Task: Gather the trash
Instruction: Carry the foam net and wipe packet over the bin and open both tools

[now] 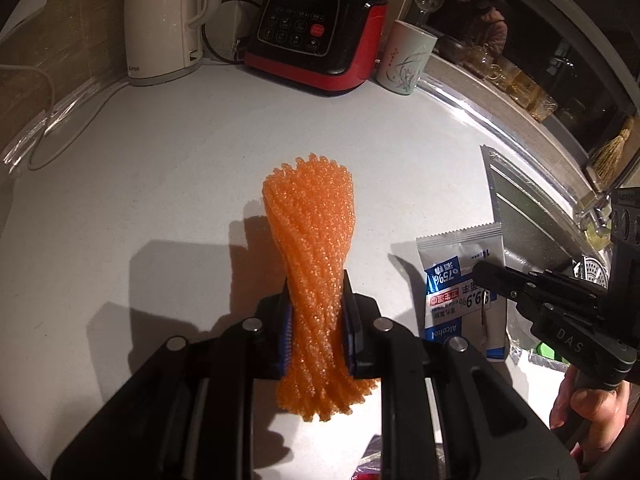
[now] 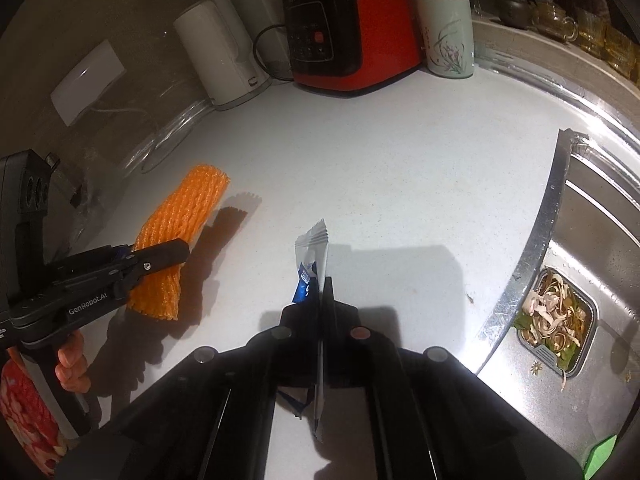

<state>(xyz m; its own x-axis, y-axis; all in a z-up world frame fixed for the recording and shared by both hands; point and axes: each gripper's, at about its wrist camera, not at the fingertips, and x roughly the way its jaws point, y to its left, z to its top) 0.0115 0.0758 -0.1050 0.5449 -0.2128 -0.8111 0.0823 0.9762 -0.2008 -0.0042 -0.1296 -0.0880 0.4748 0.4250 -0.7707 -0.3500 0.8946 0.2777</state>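
1. Trash, two pieces: an orange foam fruit-net sleeve (image 1: 310, 264) and a flat silver-and-blue alcohol-wipe sachet (image 2: 314, 264), both held just above the white countertop (image 1: 160, 160).
2. The left gripper (image 1: 316, 320) was closed nearly tight on the sleeve's pinched middle.
3. The right gripper (image 2: 322, 316) was fully closed on the sachet, edge-on between its pads.
4. By my reading, pickup was finished and carrying was in hand.
5. No bin showed; the next move called for firm grips until one was reached.
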